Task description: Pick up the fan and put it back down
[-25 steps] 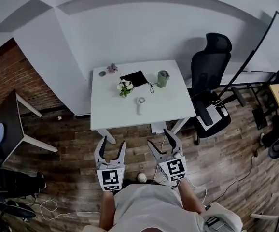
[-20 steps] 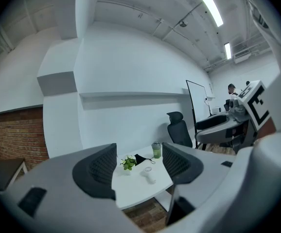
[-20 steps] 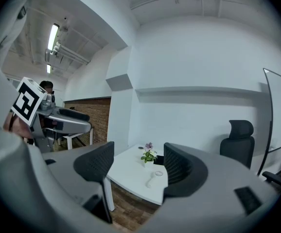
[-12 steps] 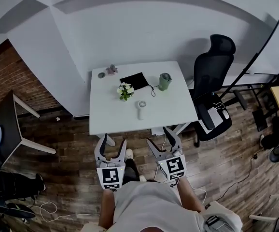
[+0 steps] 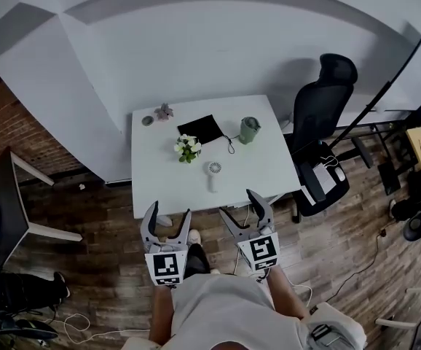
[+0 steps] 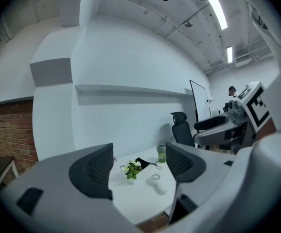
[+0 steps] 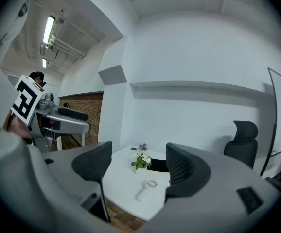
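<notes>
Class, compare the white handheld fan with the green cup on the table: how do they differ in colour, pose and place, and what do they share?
Colour: the fan is white, the cup is green.
Pose: the fan lies flat, the cup stands upright.
Place: the fan is near the table's middle, the cup further back and to the right.
Both rest on the white table.

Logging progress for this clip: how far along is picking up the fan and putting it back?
Done: nothing yet; the fan lies ungripped on the white table. In hand: the left gripper and right gripper sit near the table's front edge, both open and empty, the left's jaws having just been opening. Left: reach, grip, lift, set it back down.
</notes>
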### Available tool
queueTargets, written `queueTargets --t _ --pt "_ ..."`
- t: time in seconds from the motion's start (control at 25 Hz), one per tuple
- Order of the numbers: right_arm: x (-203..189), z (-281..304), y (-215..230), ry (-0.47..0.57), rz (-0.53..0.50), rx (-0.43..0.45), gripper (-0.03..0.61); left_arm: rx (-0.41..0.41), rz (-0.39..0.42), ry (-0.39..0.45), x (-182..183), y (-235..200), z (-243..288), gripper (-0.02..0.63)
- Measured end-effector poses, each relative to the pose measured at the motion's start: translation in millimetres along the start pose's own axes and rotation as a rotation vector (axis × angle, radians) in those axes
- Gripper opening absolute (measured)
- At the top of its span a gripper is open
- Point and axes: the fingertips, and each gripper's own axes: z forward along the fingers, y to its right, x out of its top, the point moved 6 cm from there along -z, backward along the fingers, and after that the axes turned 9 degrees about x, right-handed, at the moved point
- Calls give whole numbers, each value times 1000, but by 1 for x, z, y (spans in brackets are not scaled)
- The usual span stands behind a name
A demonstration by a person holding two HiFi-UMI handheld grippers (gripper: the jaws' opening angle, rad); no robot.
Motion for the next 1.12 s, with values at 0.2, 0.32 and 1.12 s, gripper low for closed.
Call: queueTargets --t 0.2,0.32,1.12 --pt "2 30 15 -17 3 -21 354 -22 -2 -3 0 -16 34 347" --pt "8 48 23 -27 5 -33 354 -37 -1 -3 1 -26 54 350" --pt "14 163 55 -85 4 -110 354 -164 -17 -10 -17 -83 169 350"
